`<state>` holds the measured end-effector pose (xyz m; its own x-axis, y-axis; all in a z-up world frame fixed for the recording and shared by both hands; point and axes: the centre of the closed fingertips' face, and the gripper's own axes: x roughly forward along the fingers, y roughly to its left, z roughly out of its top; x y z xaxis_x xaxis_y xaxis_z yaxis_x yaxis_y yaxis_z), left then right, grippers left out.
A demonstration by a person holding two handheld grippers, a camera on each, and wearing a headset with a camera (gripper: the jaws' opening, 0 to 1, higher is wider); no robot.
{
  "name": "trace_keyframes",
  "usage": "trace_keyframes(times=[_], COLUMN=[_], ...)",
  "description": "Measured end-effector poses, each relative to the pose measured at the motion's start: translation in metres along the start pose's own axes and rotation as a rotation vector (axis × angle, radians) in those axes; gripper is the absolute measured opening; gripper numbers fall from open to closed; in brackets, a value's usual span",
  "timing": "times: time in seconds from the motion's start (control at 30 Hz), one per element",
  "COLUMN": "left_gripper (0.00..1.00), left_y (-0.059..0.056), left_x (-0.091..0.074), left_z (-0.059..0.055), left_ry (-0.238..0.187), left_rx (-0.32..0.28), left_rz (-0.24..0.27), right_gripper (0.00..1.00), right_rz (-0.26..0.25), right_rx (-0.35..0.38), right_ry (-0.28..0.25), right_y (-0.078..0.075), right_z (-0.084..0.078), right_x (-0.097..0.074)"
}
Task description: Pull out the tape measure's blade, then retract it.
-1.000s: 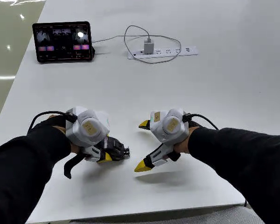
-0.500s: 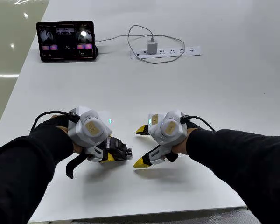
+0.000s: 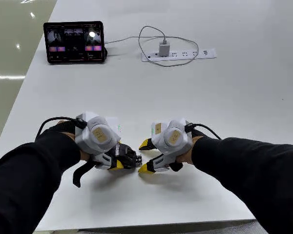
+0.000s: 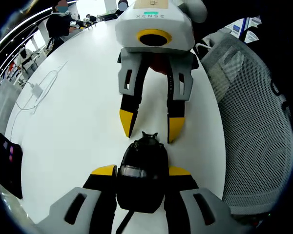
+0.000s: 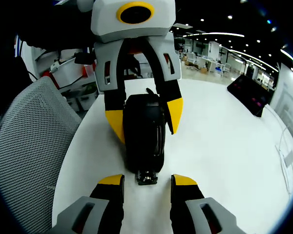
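A black tape measure [image 3: 131,157] lies low over the white table [image 3: 195,107], and my left gripper [image 3: 123,158] is shut on its body. In the left gripper view the case [image 4: 142,161] sits between the yellow-tipped jaws of the left gripper [image 4: 141,171], its blade end pointing away. My right gripper [image 3: 145,156] is open, facing it, fingertips on either side of the tape's front end. In the right gripper view the blade's hook [image 5: 146,178] sits right at the right gripper's [image 5: 147,181] open tips, with the case [image 5: 144,131] beyond. No blade is drawn out.
A tablet [image 3: 74,41] with a lit screen stands at the far left. A power strip [image 3: 178,53] with a charger and looped cable lies at the far middle. The table's near edge [image 3: 136,225] is close below the grippers. A mesh chair [image 4: 254,122] is beside the table.
My right gripper has moved left, still open, up to the tape measure's front end. The left gripper keeps its hold and has hardly shifted.
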<state>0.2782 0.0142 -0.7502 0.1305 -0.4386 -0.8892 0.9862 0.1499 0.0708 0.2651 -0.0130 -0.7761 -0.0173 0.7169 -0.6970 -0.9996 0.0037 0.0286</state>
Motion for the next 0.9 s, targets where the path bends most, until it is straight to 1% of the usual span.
trace_keyframes(times=[0.13, 0.33, 0.43, 0.57, 0.6, 0.9], left_gripper=[0.32, 0.32, 0.32, 0.32, 0.32, 0.32], left_y=[0.0000, 0.0001, 0.0000, -0.0002, -0.0002, 0.0001], left_x=[-0.0002, -0.0003, -0.0001, 0.0000, 0.0000, 0.0008], left_z=[-0.0002, -0.0004, 0.0000, 0.0003, 0.0003, 0.0003], left_ry=[-0.002, -0.002, -0.002, -0.001, -0.001, -0.002], left_rx=[-0.004, -0.006, -0.007, -0.008, -0.008, -0.008], left_rz=[-0.001, -0.002, -0.002, -0.002, -0.002, -0.003], right_gripper=[0.27, 0.23, 0.18, 0.16, 0.14, 0.14], right_rz=[0.005, 0.004, 0.003, 0.006, 0.002, 0.003], right_rx=[-0.007, -0.014, -0.016, -0.009, -0.006, -0.012], right_ry=[0.012, 0.017, 0.017, 0.016, 0.014, 0.019], right_y=[0.0017, 0.0018, 0.0020, 0.0023, 0.0014, 0.0002], right_z=[-0.0011, -0.0016, -0.0010, -0.0006, 0.0000, 0.0001], right_x=[0.0015, 0.0026, 0.0031, 0.0041, 0.0049, 0.0052])
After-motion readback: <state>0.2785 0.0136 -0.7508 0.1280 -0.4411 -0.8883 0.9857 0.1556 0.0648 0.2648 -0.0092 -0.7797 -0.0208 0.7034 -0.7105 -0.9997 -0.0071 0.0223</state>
